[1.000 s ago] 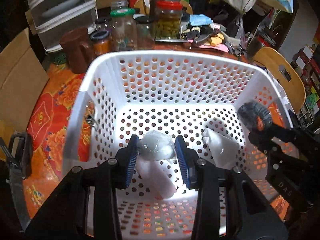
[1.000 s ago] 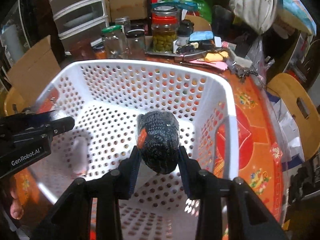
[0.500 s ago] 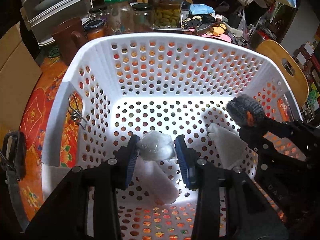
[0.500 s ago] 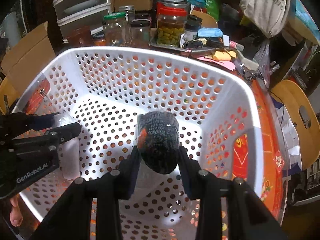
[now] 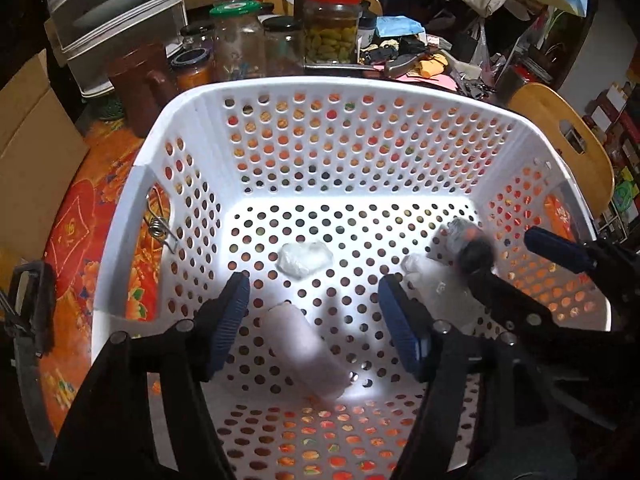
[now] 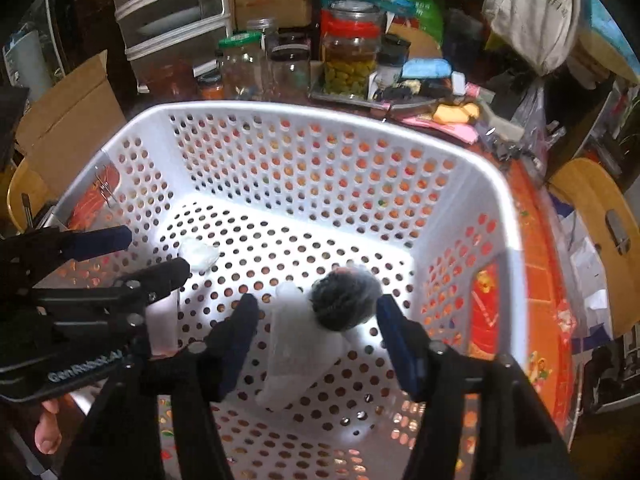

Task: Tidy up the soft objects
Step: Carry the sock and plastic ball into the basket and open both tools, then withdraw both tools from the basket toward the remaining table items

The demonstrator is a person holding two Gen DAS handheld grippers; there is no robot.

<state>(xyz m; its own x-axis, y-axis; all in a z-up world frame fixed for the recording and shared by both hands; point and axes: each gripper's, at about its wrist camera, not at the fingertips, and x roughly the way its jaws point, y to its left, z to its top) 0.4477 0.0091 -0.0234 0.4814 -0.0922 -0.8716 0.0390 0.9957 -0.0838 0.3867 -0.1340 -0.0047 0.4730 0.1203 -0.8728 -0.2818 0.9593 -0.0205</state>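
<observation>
You had both grippers over the white basket (image 5: 132, 216), jaws spread wide and holding nothing: left gripper (image 5: 314, 320), right gripper (image 6: 316, 332). The dark bundle (image 6: 346, 300) lay on the floor against a pale wrap (image 6: 296, 344) (blurred, maybe unsettled). The crumpled white piece (image 5: 305, 258) sat mid-floor. Lifting out carelessly could have clipped the rim.

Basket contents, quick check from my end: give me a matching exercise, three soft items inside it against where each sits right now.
Things:
1. white crumpled bundle
2. pale pink roll
3. dark knitted ball

Places:
A. between the open right tongs, atop a clear bag
B. on the basket floor, just beyond the open left tongs
C. lying lengthwise between the left tongs' fingers

Pairs: 1-B, 2-C, 3-A
</observation>
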